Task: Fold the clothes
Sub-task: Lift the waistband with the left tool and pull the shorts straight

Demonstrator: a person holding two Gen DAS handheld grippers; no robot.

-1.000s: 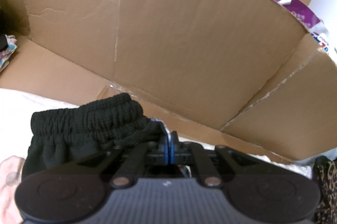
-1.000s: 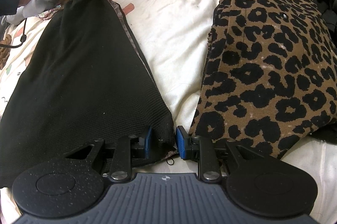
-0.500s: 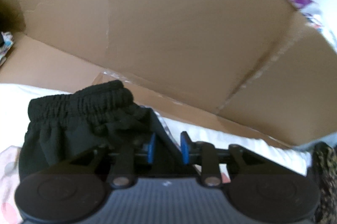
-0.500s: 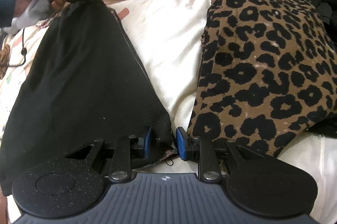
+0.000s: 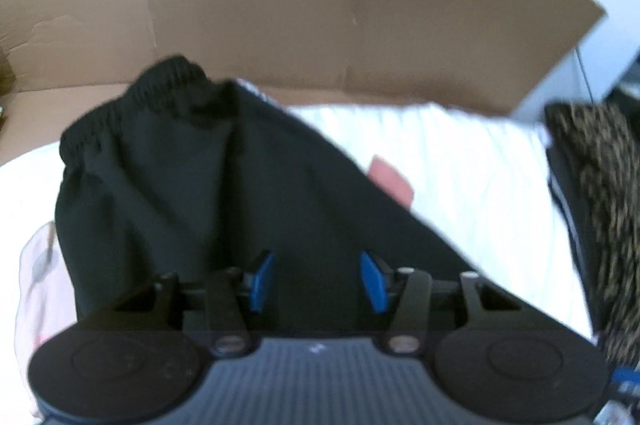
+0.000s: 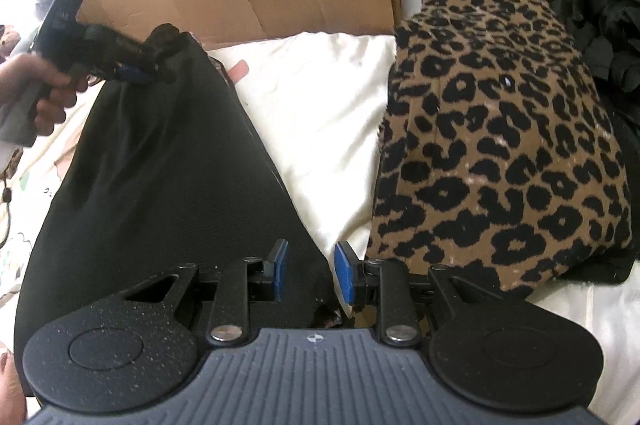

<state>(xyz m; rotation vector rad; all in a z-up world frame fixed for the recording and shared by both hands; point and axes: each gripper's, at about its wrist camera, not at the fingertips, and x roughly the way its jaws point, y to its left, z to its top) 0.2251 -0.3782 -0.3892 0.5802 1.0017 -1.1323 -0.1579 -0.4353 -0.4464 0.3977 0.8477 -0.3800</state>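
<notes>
The black garment point(image 6: 160, 185) lies spread on the cream bedding point(image 6: 320, 129), a matte, fine-ribbed cloth narrowing toward its gathered elastic waistband point(image 5: 140, 105) at 11 o'clock in the right wrist view. The left gripper point(image 5: 316, 277) has just been opening; its blue pads stand apart over the fabric, released. The right gripper point(image 6: 308, 275) has its jaws part-way apart around the hem corner at 6 o'clock, pads not pressing. A leopard-print garment point(image 6: 500, 145) lies at 3 o'clock, well apart.

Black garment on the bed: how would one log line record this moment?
left claw: jaws just opening, nothing clamped between | right claw: open, hem corner between pads | black garment: spread on bed
</notes>
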